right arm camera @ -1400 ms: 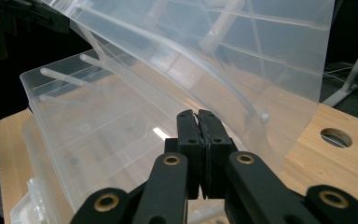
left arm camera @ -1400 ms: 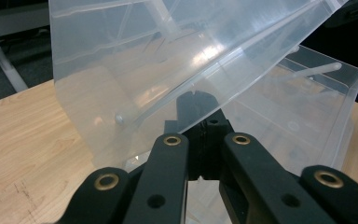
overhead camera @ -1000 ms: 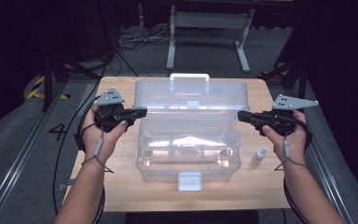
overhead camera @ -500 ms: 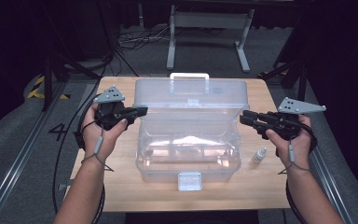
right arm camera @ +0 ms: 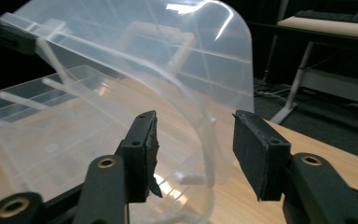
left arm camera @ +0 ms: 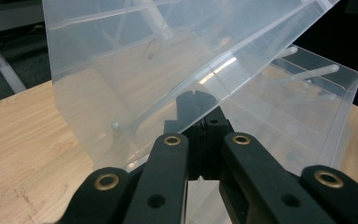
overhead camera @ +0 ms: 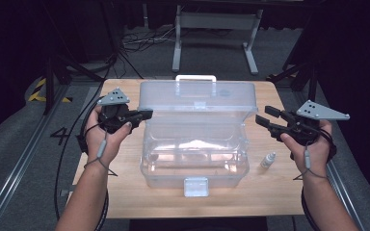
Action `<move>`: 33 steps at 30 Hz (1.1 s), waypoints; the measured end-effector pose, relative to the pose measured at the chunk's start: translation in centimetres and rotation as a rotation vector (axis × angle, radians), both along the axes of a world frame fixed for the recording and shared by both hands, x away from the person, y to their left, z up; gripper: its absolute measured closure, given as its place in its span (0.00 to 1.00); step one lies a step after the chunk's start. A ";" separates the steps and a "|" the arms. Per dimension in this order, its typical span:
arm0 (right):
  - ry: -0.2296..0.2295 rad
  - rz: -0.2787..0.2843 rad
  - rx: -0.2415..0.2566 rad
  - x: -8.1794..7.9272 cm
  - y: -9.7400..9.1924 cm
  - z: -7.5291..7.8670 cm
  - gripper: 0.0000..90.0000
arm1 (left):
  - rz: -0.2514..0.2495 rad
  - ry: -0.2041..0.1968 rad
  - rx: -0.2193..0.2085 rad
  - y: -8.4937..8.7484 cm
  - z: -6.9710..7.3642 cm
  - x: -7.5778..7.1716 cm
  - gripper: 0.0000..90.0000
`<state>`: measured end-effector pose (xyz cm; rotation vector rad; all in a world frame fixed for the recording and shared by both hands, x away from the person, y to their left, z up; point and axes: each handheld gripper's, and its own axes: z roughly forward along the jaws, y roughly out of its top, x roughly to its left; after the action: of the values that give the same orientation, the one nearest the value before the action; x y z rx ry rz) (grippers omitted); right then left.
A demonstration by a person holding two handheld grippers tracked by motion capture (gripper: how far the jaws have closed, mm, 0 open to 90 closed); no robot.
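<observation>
Tongs first: my left tongs (overhead camera: 142,114) are pressed together on the left edge of the raised lid (overhead camera: 197,96) of the clear plastic box (overhead camera: 195,154), pinching that thin wall, as the left gripper view shows at the jaw tips (left arm camera: 196,100). My right tongs (overhead camera: 265,118) have just been opening and now stand spread just beside the lid's right edge; in the right gripper view (right arm camera: 193,149) the curved rim of the lid sits between the pads without either pad pressing it. I see the box in the middle of the wooden tabletop (overhead camera: 270,192), its lid tilted up toward the far side, white handle (overhead camera: 195,78) on top. A small dropper bottle (overhead camera: 268,160) stands on the tabletop just right of the box.
</observation>
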<state>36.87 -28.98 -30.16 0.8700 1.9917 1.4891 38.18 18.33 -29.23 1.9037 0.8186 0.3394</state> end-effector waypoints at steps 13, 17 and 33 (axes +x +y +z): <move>-0.033 -0.024 -0.038 1.7 2.0 -0.1 0.48 | -0.003 0.003 0.000 0.1 0.1 0.2 1.00; -0.042 -0.047 -0.032 2.1 2.6 -0.1 0.47 | 0.001 0.001 0.005 0.0 0.2 0.3 1.00; -0.103 -0.127 -0.051 2.6 4.1 -0.1 0.55 | 0.010 0.007 0.014 -0.1 0.4 0.4 1.00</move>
<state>39.45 -24.86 -30.31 0.8639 1.8571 1.3781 38.57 18.28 -28.87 1.9153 0.8328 0.3455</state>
